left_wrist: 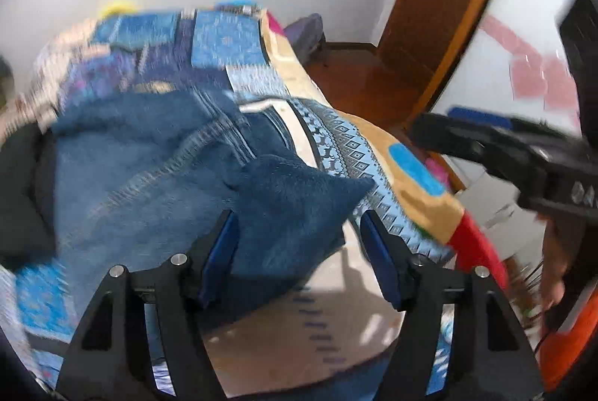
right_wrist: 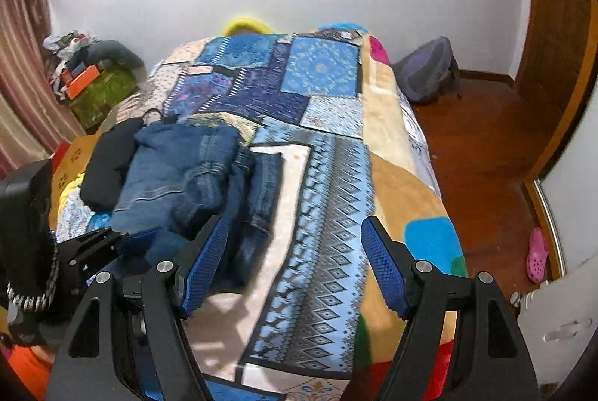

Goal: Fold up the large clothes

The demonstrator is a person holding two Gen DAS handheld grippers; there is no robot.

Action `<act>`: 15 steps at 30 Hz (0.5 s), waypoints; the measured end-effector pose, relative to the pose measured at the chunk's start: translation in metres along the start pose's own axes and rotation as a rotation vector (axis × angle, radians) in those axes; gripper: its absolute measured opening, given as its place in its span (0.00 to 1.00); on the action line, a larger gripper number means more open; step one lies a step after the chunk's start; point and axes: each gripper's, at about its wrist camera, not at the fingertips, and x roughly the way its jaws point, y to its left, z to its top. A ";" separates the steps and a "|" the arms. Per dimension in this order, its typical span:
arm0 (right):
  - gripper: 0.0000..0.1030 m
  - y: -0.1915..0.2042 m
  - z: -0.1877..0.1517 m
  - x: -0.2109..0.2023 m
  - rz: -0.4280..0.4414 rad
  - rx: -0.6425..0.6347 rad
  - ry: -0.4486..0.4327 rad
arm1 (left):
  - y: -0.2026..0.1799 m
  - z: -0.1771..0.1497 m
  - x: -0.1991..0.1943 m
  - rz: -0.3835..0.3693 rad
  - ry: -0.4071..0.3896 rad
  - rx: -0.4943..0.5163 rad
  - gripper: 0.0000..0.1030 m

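Blue denim jeans point(right_wrist: 187, 173) lie folded and bunched on the left side of a bed with a patterned blue patchwork cover point(right_wrist: 321, 154). In the left wrist view the jeans point(left_wrist: 168, 176) fill the middle, and a raised fold of denim lies between the fingers of my left gripper point(left_wrist: 295, 225), which is open. My right gripper point(right_wrist: 295, 236) is open and empty above the bed cover, to the right of the jeans. The left gripper also shows in the right wrist view point(right_wrist: 116, 244) at the jeans' near edge. The right gripper shows in the left wrist view point(left_wrist: 433, 130) at the right.
A black garment point(right_wrist: 108, 165) lies left of the jeans. A purple backpack point(right_wrist: 429, 68) leans by the wall on the wooden floor point(right_wrist: 482, 147). A green box with clutter point(right_wrist: 97, 91) stands at the left. A wooden door point(right_wrist: 557, 27) is at the right. A pink shoe point(right_wrist: 536, 255) lies on the floor.
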 end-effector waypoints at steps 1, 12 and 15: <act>0.69 0.005 0.000 -0.002 0.007 -0.014 -0.003 | -0.001 -0.002 -0.008 0.035 -0.017 0.036 0.65; 0.69 0.070 -0.002 0.012 0.048 -0.187 -0.001 | 0.074 -0.025 -0.071 0.217 -0.116 -0.018 0.83; 0.69 0.084 -0.004 0.026 0.065 -0.203 0.022 | 0.098 -0.031 -0.069 0.270 -0.096 -0.067 0.83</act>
